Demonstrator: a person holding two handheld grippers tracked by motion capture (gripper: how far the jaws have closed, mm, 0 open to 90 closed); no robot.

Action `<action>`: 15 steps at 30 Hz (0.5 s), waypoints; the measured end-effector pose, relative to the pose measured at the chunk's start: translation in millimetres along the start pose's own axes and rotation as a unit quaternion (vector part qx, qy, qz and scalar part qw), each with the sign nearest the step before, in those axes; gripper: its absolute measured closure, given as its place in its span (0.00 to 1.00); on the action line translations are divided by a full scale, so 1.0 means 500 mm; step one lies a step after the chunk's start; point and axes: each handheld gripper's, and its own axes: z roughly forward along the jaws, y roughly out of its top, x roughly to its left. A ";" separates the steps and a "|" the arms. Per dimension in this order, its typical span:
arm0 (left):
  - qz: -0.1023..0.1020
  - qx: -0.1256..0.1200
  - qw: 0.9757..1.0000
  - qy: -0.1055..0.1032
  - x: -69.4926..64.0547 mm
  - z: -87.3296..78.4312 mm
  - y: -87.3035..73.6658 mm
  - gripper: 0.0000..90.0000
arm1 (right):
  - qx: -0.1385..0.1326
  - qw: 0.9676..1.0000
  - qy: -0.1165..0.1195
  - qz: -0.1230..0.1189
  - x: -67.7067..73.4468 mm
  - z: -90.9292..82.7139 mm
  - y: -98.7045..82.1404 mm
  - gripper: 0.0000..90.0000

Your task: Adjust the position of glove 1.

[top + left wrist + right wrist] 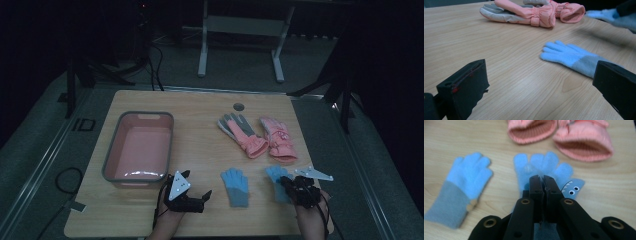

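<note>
Two small blue gloves lie near the table's front edge. My right gripper point(286, 183) point(543, 179) is shut on the right blue glove point(275, 175) point(541, 162), pinching the fabric near its palm; a shark-face patch shows on its thumb. In the left gripper view this glove point(609, 16) hangs blurred above its shadow on the table. The other blue glove point(236, 184) point(571, 56) point(466, 180), with a grey cuff, lies flat between the two grippers. My left gripper point(197, 189) point(540, 87) is open low over the wood, jaws wide apart and pointed at that glove.
A pair of pink winter gloves point(250, 136) point(278, 141) lies behind the blue ones, cuffs toward me. A pink basin with a grey rim point(112, 150) stands at the left. A round cable hole point(239, 107) sits near the table's far edge.
</note>
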 end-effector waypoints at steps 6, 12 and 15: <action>-0.006 -0.001 1.000 0.000 0.002 0.000 0.000 0.00 | 0.013 1.000 -0.011 -0.004 0.003 0.029 -0.020 0.96; -0.002 0.000 1.000 0.000 0.000 0.000 0.000 0.00 | 0.029 0.999 -0.012 -0.012 -0.001 0.068 -0.032 0.96; -0.003 0.000 1.000 -0.001 0.001 0.000 0.000 0.00 | 0.039 0.999 -0.005 -0.008 -0.007 0.081 -0.040 0.94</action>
